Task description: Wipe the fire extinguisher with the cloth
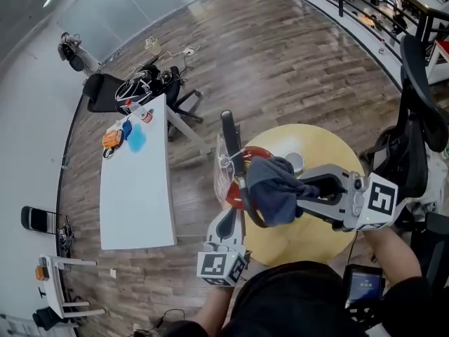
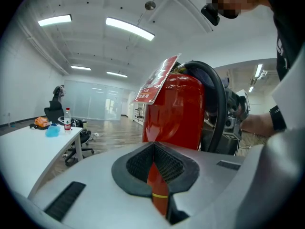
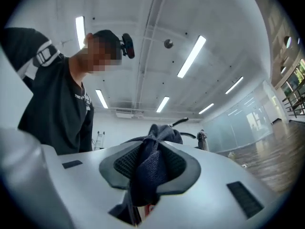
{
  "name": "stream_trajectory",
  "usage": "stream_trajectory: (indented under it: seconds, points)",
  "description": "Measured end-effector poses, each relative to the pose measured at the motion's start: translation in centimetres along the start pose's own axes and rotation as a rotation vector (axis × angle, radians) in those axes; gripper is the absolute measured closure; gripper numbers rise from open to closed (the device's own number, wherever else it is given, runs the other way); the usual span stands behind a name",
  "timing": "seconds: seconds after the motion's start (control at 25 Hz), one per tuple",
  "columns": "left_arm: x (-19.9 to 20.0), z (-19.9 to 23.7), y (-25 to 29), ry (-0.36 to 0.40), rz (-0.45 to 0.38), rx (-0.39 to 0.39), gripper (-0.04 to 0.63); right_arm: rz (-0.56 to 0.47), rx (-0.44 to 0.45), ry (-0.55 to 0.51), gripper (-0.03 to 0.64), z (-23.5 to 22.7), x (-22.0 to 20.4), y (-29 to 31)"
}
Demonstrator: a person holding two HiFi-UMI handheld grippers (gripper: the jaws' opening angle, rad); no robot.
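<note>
A wide open room with a wooden floor lies below us in the head view. On it a round yellow table point(image 1: 335, 149) carries the fire extinguisher point(image 1: 233, 195), upright, with its black hose point(image 1: 229, 142) pointing away from us. The left tongs point(image 1: 230, 220) reach its near side from below. The right tongs point(image 1: 298, 188) come in from the right with the dark cloth point(image 1: 272, 188) bunched against the top of the red body. A long white table point(image 1: 137, 195) stands well apart to the left. The left gripper view shows what we cannot read from above: those tongs are drawn narrow, with a red strip of the extinguisher in the slit between them. We judge they pinch it to steady it. A red and white tag point(image 2: 157, 82) hangs at its shoulder. The right gripper view shows its tongs clamped on a fold of cloth, but almost nothing of the extinguisher. To wipe well, we should hold firm with the left, press the loose cloth flat on the body, and stroke around it without snagging hose or tag.
</note>
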State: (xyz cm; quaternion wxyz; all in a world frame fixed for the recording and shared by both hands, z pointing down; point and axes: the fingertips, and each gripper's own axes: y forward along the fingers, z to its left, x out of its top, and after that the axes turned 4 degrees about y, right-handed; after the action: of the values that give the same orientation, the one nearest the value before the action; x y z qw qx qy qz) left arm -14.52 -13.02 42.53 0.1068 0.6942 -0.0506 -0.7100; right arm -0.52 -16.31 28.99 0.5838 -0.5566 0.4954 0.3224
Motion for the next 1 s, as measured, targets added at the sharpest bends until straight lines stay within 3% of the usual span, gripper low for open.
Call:
stream_trajectory:
  seconds: [0.12,0.2,0.24,0.28,0.36,0.44,0.48,0.56,0.68,0.84,1.0]
  points:
    - [-0.3,-0.2,-0.1,-0.002,0.003,-0.002,0.572,-0.212,0.051,0.0,0.509,2.4,5.5,0.0]
    - [-0.3,-0.1,-0.1,0.0,0.002,-0.003,0.572,-0.332,0.021,-0.026,0.509,2.2,9.8,-0.1]
    - [-0.3,-0.1,-0.1,0.0,0.001,-0.003,0.572,-0.335,-0.016,-0.064,0.509,1.4,11.0,-0.3]
    - [-0.2,-0.1,0.0,-0.001,-0.001,-0.003,0.572,-0.289,-0.069,-0.112,0.509,0.1,11.0,-0.4]
    - [-0.2,-0.1,0.0,-0.007,-0.003,-0.002,0.572,-0.092,-0.196,-0.165,0.509,-3.4,7.8,-0.2]
    - [-0.2,-0.1,-0.1,-0.018,0.0,0.0,0.572,0.097,-0.255,-0.114,0.509,-5.8,2.5,0.6]
    - [-0.3,-0.1,-0.1,-0.021,0.002,0.001,0.572,0.143,-0.261,-0.072,0.509,-6.4,0.4,0.9]
    - [-0.3,0.0,-0.1,-0.019,0.006,0.001,0.572,0.168,-0.29,0.006,0.509,-7.9,-1.9,1.1]
    - [-0.2,-0.1,0.0,-0.013,0.006,-0.004,0.572,0.256,-0.347,0.03,0.509,-10.2,-4.5,0.8]
    - [-0.5,0.1,0.1,-0.023,0.004,0.005,0.572,0.28,-0.361,0.213,0.512,-11.0,-8.8,-0.5]
    - [-0.7,0.4,0.2,-0.03,0.009,0.012,0.572,0.45,-0.428,0.29,0.514,-11.2,-17.2,-3.8]
